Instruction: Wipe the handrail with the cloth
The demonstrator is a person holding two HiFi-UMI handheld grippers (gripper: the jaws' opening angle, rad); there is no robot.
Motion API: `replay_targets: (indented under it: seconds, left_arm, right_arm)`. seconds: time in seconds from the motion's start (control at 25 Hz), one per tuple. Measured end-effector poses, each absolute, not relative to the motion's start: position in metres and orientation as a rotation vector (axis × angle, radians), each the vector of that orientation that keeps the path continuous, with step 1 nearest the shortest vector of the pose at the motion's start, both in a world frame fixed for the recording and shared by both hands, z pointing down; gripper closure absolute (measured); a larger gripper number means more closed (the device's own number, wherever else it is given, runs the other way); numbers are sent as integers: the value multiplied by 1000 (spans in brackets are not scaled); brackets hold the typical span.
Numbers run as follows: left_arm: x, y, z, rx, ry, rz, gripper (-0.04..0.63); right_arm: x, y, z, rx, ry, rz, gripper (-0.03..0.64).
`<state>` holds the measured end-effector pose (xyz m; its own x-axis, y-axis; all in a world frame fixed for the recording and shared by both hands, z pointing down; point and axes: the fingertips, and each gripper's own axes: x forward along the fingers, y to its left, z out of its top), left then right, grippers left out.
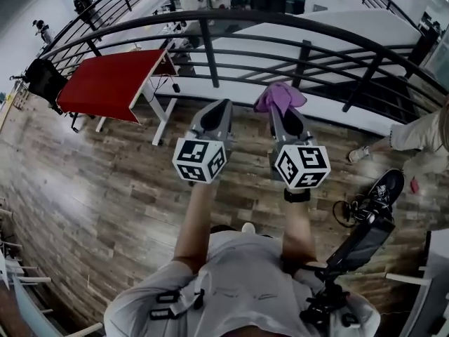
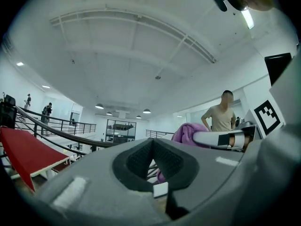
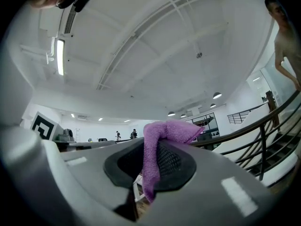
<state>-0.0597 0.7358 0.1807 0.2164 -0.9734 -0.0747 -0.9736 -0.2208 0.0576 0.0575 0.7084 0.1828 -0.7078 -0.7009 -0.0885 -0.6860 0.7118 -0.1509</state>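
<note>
1. Wood-look plank floor (image 1: 105, 188) filled the head view, edged by a curved black handrail (image 1: 210, 18), with a red table (image 1: 112, 83) on the far side of it. The left gripper (image 1: 214, 114) and right gripper (image 1: 286, 118) were held up side by side, short of the rail. A purple cloth (image 1: 279, 95) stuck out of the right gripper's tip, not touching the rail.

2. From the left gripper view, the left gripper (image 2: 153, 147) had its jaws nearly together with nothing between them. The cloth (image 2: 186, 132) showed just beyond, and the handrail (image 2: 61, 135) ran off to the left. A person (image 2: 221, 117) stood in the background.

3. From the right gripper view, the right gripper (image 3: 153, 147) had its jaws pinched on the cloth (image 3: 169, 128). One fold draped over the pads and a strip hung down between them. The handrail (image 3: 254, 121) rose at the right.

4. Judging by its droop, the cloth was light, soft and limp, likely a fuzzy weave. It would drag on the rail, so a deep pinch on a bunched fold looked safest. The rail looked rigid and smooth.

5. No brand or lettering could be read, only black-and-white square markers on the gripper cubes.
</note>
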Motion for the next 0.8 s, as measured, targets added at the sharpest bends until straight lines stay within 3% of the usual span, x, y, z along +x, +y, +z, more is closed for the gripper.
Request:
replay_targets:
  seconds: [0.36,0.8]
  left_arm:
    - [-68,680,209,-2427,2073,118,597]
    - [-96,559,230,-2521,2015,127,597]
  right_arm:
    - [49,662,215,-1108,2827,-257,571]
    - [11,557,242,-1244,2925,-121,566]
